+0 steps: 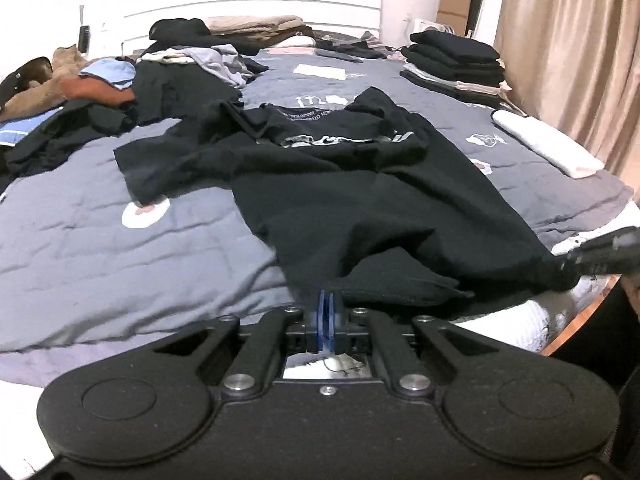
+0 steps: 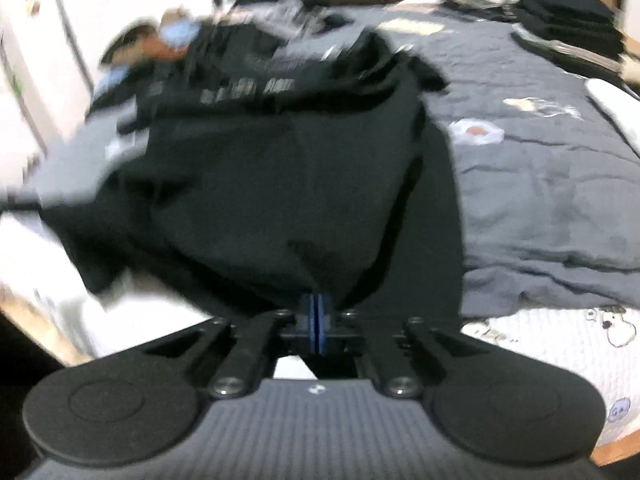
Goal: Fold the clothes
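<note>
**Black shirt pinched at its near hem by both grippers**

We see the black shirt (image 1: 360, 184) spread on the bed (image 1: 100, 248), its long axis running from the near edge of the mattress up toward the headboard (image 1: 256, 12). The hem points at us and the printed chest lies crumpled at the far end, with one sleeve sticking out toward the left of the frame.

The left gripper (image 1: 328, 314) has its jaws pressed together on a pinch of the hem, the blue pads almost meeting. In the right wrist view the right gripper (image 2: 316, 316) is closed in the same way on the black cloth, which rises in a tent from the pinch; that view is blurred.

The hem lies right at the foot edge of the bed, partly over the white mattress (image 1: 512, 328). To the left of the shirt the grey quilt is bare. At upper left sits a heap of loose clothes (image 1: 100, 92), at upper right a stack of folded dark clothes (image 1: 456, 60), and at right, near the quilt's side edge, a folded white cloth (image 1: 548, 144).
</note>
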### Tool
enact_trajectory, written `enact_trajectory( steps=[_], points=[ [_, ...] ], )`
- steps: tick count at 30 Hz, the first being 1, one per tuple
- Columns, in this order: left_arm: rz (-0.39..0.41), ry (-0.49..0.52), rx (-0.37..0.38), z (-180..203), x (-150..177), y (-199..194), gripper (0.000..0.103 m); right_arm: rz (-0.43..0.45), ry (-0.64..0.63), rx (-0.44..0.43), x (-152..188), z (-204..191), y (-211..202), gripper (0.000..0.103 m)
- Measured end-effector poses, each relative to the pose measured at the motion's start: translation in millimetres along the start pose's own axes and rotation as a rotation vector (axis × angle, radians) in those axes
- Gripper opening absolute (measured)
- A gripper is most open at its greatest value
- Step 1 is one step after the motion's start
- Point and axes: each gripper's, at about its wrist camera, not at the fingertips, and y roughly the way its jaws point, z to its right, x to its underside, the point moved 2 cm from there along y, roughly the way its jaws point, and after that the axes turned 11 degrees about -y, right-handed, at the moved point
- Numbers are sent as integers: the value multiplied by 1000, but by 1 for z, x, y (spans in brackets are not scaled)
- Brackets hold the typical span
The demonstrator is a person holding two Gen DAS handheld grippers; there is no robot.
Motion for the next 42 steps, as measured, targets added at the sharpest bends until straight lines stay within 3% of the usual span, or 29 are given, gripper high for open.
enact_trajectory(
  steps=[6,8,10,15,18,21,27,33,38,40,42],
  points=[
    [-6,-21,56,2,5,6,5,206,181,17,-23,54,-81,0],
    [-21,23,65,10,9,9,18,213,163,61,-26,67,-97,0],
    [-36,81,57,21,15,14,58,183,165,79,-25,78,-96,0],
    [-76,324,88,62,42,30,59,130,189,77,-12,80,-76,0],
    [-134,474,46,80,62,53,59,141,200,75,-12,79,-73,0],
    [-147,625,0,89,80,69,54,140,215,64,-9,81,-73,0],
    [-78,837,-103,93,96,80,53,135,213,69,-5,82,-72,0],
    [-52,996,-120,97,109,85,52,138,221,65,-4,83,-72,0],
    [-71,1025,-93,100,114,93,9,139,221,65,-4,84,-72,0],
    [-81,978,-77,100,109,93,2,141,222,65,-4,84,-72,0],
    [-49,862,-46,95,92,81,1,148,231,60,-4,85,-73,0]
  ],
)
